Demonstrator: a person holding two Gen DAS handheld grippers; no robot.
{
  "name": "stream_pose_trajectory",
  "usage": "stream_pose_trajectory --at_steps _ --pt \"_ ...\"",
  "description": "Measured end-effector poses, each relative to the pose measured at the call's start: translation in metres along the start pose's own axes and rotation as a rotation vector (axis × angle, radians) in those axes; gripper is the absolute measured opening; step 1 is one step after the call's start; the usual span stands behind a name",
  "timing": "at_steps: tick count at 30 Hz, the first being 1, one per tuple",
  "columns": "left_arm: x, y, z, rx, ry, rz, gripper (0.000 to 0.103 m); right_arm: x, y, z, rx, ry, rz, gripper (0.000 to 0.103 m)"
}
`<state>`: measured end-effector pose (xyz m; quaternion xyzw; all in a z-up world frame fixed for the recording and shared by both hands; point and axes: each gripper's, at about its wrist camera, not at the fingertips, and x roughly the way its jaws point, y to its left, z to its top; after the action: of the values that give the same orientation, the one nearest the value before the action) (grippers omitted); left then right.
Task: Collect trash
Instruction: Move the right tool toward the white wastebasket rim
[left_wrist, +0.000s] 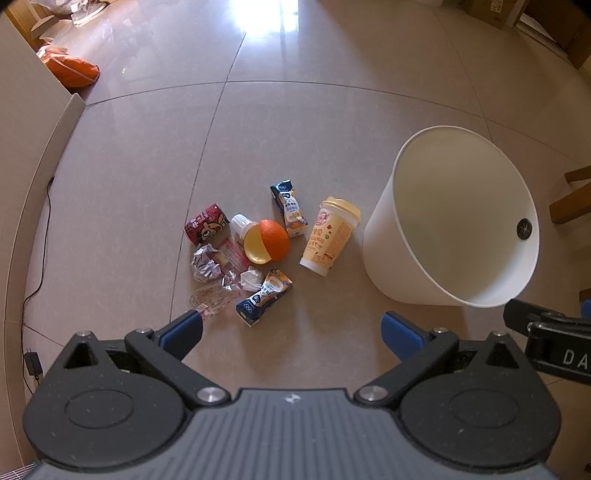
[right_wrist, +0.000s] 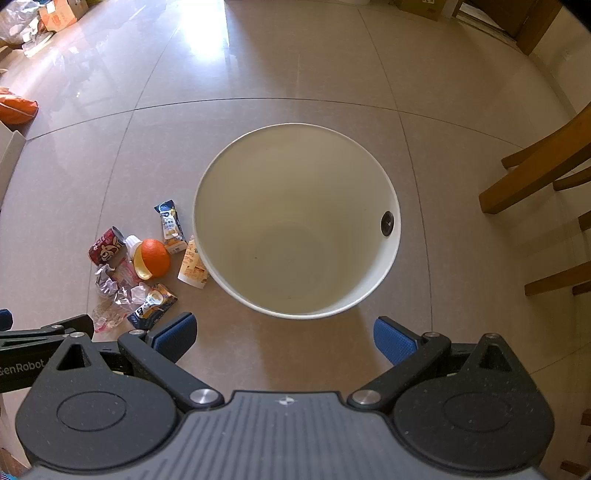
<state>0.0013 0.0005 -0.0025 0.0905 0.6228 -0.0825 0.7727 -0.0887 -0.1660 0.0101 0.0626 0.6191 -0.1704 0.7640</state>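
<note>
**White bin empty, trash pile off to its left**

We hold both grippers above the floor, nothing gripped. Left gripper (left_wrist: 291, 326): jaws wide apart. Right gripper (right_wrist: 284, 334): jaws wide apart too, looking straight down into the bin (right_wrist: 295, 314), which has nothing in it.

Trash sits in one tight cluster on the tiles, just left of the bin: red can (left_wrist: 206, 228), orange (left_wrist: 273, 240), cup (left_wrist: 328, 236) lying on its side nearest the bin, two cartons (left_wrist: 289, 208) (left_wrist: 264, 297), crumpled paper (left_wrist: 205, 264), clear wrapper (left_wrist: 210, 297).

Key relation: the pile lies dead ahead of the left jaws, so we judge the left gripper is nearer. The near carton is closest, its long axis running diagonally, near-left to far-right. We'd likely need to turn the jaws across that axis to pinch its narrow side.

Floor (left_wrist: 147, 147) is glossy tile with strong glare at the far end; flat items may slide. Room: chair legs (right_wrist: 535, 177) right of the bin, orange bag (left_wrist: 72, 70) far left, a cable along the left wall.
</note>
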Motion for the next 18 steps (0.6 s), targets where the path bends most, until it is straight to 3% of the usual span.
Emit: stream_pose_trajectory --at_steps 18 --pt "-0.0044 0.0000 0.0006 0.000 -0.011 -0.017 0.102 0.0010 -0.0025 0.0005 0.010 0.003 -0.003 0.103"
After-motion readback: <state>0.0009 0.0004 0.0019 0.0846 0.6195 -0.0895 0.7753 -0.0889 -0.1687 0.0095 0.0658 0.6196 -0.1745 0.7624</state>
